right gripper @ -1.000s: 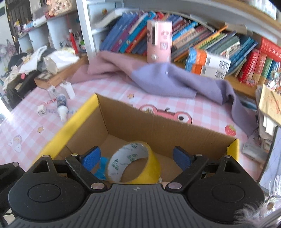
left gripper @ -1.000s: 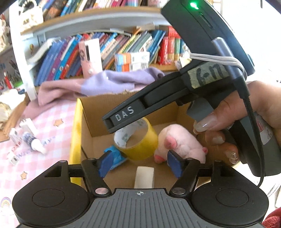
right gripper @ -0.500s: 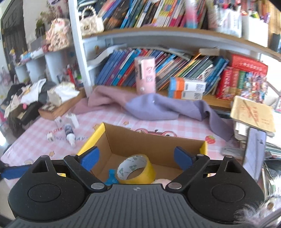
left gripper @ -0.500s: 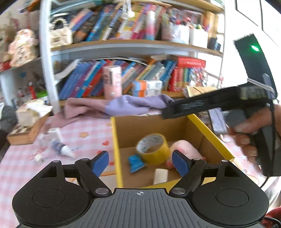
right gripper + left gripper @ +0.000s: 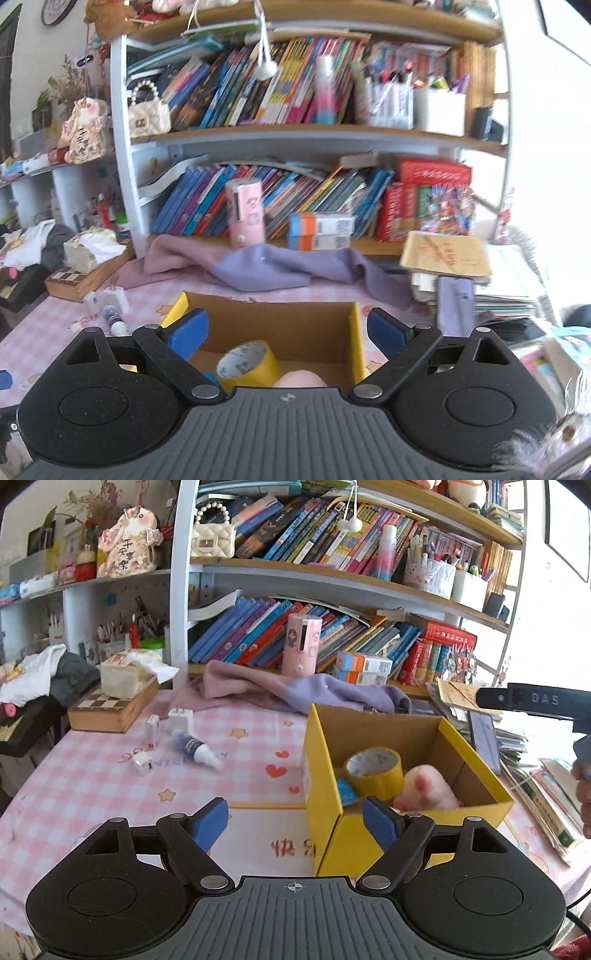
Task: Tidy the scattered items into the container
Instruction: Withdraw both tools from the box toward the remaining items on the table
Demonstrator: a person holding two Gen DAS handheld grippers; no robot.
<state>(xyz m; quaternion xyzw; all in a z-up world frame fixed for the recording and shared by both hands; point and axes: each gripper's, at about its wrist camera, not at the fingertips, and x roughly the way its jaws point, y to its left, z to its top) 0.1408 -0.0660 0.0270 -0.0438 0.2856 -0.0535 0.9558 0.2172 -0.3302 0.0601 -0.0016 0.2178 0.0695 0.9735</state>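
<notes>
Partly hidden, the plush toy (image 5: 300, 379) (pink) sits inside the box (image 5: 357, 343).

Pink-checked tablecloth (image 5: 92, 775) spread over the table. Yellow cardboard box (image 5: 325, 775) stood on it at the right. To the left, lay scattered: small bottle (image 5: 195, 747) on its side, white charger plug (image 5: 181, 718), small white cube (image 5: 143, 764). Chessboard box (image 5: 110, 709) sat at the far left, purple cloth (image 5: 295, 690) heaped along the back edge, stacked books (image 5: 535, 775) at right.
</notes>
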